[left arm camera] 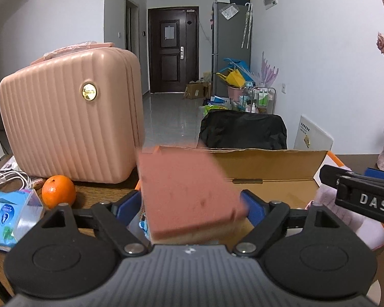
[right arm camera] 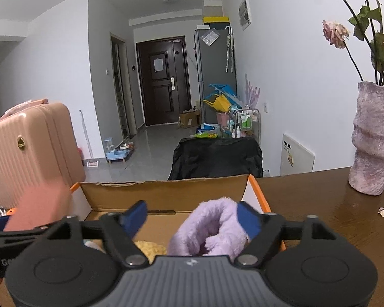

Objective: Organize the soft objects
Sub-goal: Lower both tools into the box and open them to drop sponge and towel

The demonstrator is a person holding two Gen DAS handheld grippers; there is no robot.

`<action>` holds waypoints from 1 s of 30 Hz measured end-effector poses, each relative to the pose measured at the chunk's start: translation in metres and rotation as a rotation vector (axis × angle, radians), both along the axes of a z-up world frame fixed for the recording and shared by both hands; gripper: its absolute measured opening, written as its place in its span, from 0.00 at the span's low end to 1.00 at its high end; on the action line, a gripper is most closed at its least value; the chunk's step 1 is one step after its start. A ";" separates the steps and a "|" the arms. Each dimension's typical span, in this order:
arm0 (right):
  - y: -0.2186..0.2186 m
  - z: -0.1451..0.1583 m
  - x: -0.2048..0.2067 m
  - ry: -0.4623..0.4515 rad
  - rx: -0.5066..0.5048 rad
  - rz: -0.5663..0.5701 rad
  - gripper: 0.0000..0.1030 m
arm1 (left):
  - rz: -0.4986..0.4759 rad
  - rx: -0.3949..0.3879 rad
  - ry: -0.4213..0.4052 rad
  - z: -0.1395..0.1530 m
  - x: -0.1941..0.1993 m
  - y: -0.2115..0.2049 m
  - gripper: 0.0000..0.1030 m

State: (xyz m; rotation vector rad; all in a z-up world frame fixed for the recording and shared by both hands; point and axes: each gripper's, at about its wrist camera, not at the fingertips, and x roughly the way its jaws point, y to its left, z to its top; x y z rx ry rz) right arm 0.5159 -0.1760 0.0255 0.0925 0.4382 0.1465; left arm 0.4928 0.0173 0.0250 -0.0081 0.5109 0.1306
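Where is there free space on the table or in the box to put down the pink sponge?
Bare tabletop lies between the cardboard box and the vase. The box floor behind the purple plush is partly free. The side by the suitcase, orange and tissue pack is crowded.

pink sponge (left arm camera: 189, 192), lilac fluffy cloth (right arm camera: 212, 227), ribbed pink case (left arm camera: 69, 117)

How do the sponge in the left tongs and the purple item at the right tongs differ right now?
The sponge is a flat pink slab with a yellowish underside; the purple fluffy item is fuzzy and rolled up. The sponge is clamped between both fingers of the left tongs; the fluffy item touches only one finger of the open right tongs. Both sit by the cardboard box.
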 end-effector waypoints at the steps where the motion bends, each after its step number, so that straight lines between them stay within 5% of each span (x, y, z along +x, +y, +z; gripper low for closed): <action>1: 0.000 0.000 -0.001 -0.005 -0.003 -0.006 0.87 | 0.002 -0.005 0.001 0.000 0.000 0.002 0.88; 6: -0.006 0.002 -0.001 -0.009 0.011 -0.032 1.00 | 0.030 0.002 -0.007 0.000 -0.001 0.004 1.00; 30: -0.011 0.013 -0.024 -0.033 0.039 -0.026 1.00 | 0.089 -0.007 -0.028 0.010 -0.018 0.012 1.00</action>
